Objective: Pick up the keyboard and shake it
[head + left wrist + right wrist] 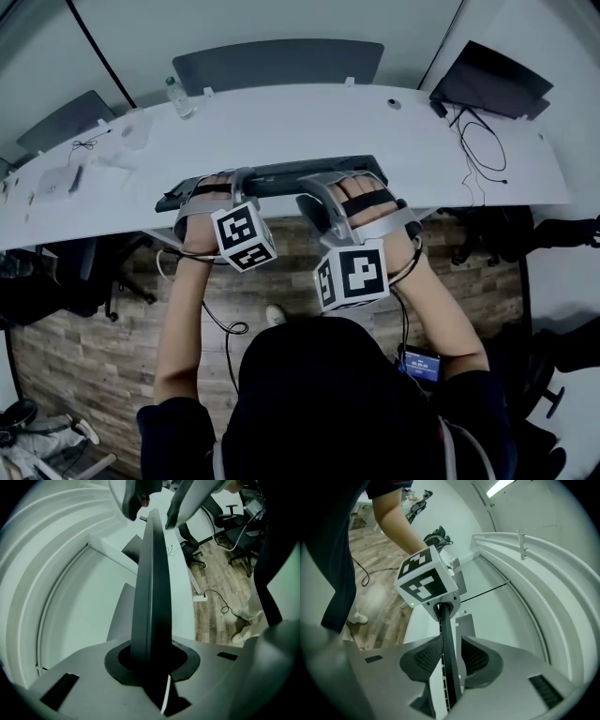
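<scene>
A slim black keyboard (281, 176) sits at the front edge of the white desk (309, 122), between both grippers. My left gripper (223, 184) is shut on its left part; in the left gripper view the keyboard (150, 597) stands edge-on, clamped between the pads of that gripper (150, 663). My right gripper (347, 186) straddles the right part. In the right gripper view the keyboard's thin edge (445, 634) runs between the ribbed pads of that gripper (449, 658), close against one pad with a narrow gap at the other. The left gripper's marker cube (424, 581) shows beyond.
A water bottle (180, 97) stands at the desk's back left, with small items and a cable near it. A black laptop (492, 80) and looped cables (483, 141) lie at the right. Grey panels (281, 61) rise behind the desk. Office chairs stand on the wood floor below.
</scene>
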Motion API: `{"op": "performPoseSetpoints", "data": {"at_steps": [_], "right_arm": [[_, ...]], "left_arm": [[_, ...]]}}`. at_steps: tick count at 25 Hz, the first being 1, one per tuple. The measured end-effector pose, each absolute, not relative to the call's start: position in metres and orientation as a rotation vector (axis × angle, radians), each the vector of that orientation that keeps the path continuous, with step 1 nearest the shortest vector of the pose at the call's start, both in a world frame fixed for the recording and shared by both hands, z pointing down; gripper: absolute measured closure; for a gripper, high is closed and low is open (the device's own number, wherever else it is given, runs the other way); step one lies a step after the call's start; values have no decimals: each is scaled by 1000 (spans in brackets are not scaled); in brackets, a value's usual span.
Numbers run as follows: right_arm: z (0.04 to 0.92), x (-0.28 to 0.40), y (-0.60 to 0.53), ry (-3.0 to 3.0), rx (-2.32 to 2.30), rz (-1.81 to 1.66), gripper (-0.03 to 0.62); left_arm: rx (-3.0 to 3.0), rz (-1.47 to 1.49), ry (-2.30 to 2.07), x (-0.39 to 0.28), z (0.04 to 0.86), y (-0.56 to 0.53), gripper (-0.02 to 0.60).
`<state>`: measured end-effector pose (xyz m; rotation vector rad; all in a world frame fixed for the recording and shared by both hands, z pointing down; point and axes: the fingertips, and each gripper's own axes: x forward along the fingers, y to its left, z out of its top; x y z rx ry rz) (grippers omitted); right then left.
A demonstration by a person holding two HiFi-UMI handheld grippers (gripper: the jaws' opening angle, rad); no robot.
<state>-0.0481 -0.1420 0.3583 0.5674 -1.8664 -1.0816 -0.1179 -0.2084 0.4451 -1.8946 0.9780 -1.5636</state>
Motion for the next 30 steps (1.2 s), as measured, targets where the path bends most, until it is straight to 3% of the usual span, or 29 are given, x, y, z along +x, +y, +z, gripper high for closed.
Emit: {"op": "performPoseSetpoints", "data": {"at_steps": [30], "right_arm": [[390,-53,-197,-1594,674,-1100,443]], "left_arm": [[-1674,-1533,1013,-100,417,-207,497]]}}
